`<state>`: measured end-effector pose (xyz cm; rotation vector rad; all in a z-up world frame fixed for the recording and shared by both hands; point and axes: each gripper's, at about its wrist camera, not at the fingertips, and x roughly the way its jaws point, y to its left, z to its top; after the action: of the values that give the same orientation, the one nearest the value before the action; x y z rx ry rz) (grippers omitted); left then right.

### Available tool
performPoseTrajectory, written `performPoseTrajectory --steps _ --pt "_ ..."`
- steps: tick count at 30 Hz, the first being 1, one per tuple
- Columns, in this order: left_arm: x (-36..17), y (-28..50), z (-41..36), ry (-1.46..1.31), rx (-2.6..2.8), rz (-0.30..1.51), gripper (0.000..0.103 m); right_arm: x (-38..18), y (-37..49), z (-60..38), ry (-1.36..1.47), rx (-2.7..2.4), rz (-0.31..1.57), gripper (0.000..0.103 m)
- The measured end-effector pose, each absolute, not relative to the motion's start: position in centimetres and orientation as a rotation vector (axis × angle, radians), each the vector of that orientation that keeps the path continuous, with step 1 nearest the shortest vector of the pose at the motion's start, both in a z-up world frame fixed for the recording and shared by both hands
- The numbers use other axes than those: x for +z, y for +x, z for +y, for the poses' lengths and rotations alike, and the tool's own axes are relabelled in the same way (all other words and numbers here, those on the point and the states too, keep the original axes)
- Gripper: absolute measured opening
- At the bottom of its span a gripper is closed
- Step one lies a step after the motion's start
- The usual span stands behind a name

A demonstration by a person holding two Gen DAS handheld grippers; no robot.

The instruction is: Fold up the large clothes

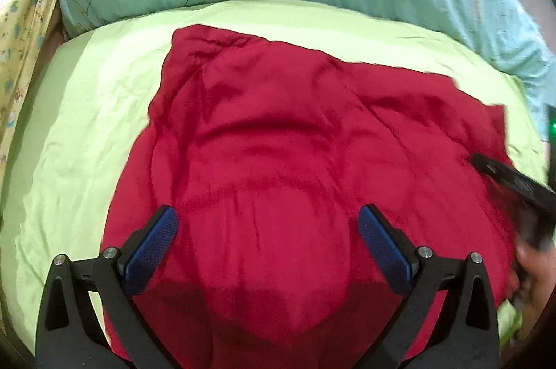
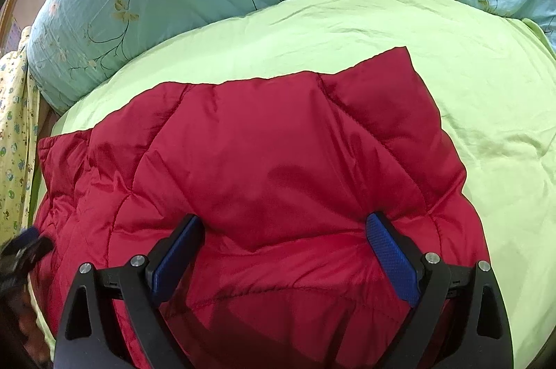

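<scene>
Red quilted jacket (image 2: 264,167) flat on green sheet (image 2: 469,83). Left gripper (image 1: 267,223) and right gripper (image 2: 285,230) both spread wide, empty. Only right view resolves quilting; left is blurred.

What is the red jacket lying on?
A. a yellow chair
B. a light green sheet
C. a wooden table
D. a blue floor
B: the red jacket is spread out on a light green sheet, which shows all around it in both views.
</scene>
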<state>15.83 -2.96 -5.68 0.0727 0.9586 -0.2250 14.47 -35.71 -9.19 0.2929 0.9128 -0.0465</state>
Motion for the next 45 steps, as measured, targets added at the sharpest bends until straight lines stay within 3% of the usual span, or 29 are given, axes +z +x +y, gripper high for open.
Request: performPoseTrajectory --steps 8,17,23,33,45 --pt "-7.1 9.3 -3.3 0.064 -0.315 0.998 0.103 -8.6 13.8 -35.9 0.299 -0.043 0.890 0.096" --pt "-7.9 9.3 -4.2 0.088 -0.294 0.991 0.103 -4.3 5.5 -33.0 0.288 0.070 0.794 0.096" --pt "-8.2 8.7 -3.9 0.089 -0.286 0.984 0.103 -5.6 1.4 -30.9 0.207 0.059 0.832 0.096" --pt "-8.6 8.7 -4.3 0.115 -0.266 0.974 0.103 -8.5 1.8 -30.7 0.183 -0.002 0.878 0.098" --pt "-8.8 8.7 -4.6 0.125 -0.257 0.965 0.103 -8.2 1.7 -30.0 0.160 -0.019 0.858 0.097"
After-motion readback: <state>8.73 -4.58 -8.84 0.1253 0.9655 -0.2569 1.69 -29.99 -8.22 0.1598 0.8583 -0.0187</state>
